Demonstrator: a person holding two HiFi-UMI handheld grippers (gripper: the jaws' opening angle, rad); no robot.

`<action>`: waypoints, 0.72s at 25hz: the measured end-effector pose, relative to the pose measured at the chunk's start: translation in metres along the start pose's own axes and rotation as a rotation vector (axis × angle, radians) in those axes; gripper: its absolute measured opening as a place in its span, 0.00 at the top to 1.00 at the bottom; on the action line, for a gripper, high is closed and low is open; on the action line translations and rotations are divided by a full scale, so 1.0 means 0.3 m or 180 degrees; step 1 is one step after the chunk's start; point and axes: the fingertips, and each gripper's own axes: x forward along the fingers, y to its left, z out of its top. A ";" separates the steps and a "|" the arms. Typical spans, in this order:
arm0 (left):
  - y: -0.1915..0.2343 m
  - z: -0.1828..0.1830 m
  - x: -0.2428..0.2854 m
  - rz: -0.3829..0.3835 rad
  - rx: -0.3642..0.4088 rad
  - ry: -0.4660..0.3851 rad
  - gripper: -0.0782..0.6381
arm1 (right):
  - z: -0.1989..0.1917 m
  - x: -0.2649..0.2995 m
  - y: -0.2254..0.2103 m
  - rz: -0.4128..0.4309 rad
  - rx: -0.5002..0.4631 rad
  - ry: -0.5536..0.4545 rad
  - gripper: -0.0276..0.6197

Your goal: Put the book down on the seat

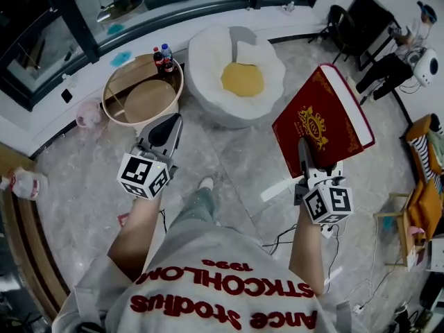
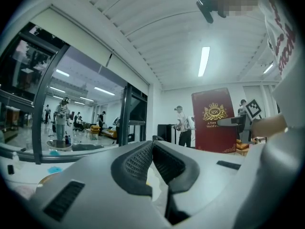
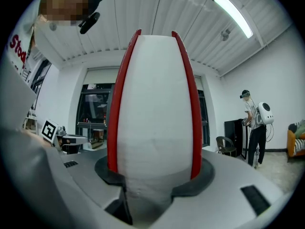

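Note:
In the head view, my right gripper (image 1: 306,157) is shut on the lower edge of a thick red book (image 1: 323,118) with a gold crest, held up and tilted over the marble floor. From the right gripper view the book (image 3: 153,104) shows its white page edge between red covers, clamped in my right gripper (image 3: 152,178). The seat, a white beanbag (image 1: 208,82) with a yellow cushion (image 1: 242,79), lies ahead, to the left of the book. My left gripper (image 1: 167,126) is shut on nothing, its pads (image 2: 139,160) meeting at the tips. The book (image 2: 214,120) also shows in the left gripper view.
A round wooden table (image 1: 143,97) with two bottles (image 1: 163,57) stands left of the beanbag. Dark chairs (image 1: 347,21) and an orange seat (image 1: 424,193) line the right side. Cables (image 1: 281,238) trail on the floor. A person with a backpack (image 3: 255,126) stands far right.

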 end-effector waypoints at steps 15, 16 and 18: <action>0.193 0.011 0.308 -0.0154 -0.0006 -0.0014 0.87 | 0.034 0.305 -0.067 -0.0043 0.0034 -0.0035 0.56; 0.210 0.011 0.327 -0.0162 -0.0011 -0.0015 0.87 | 0.036 0.328 -0.069 -0.0048 0.0034 -0.0033 0.56; 0.245 0.011 0.367 -0.0171 -0.0027 -0.0017 0.87 | 0.043 0.372 -0.072 -0.0059 0.0021 -0.0027 0.56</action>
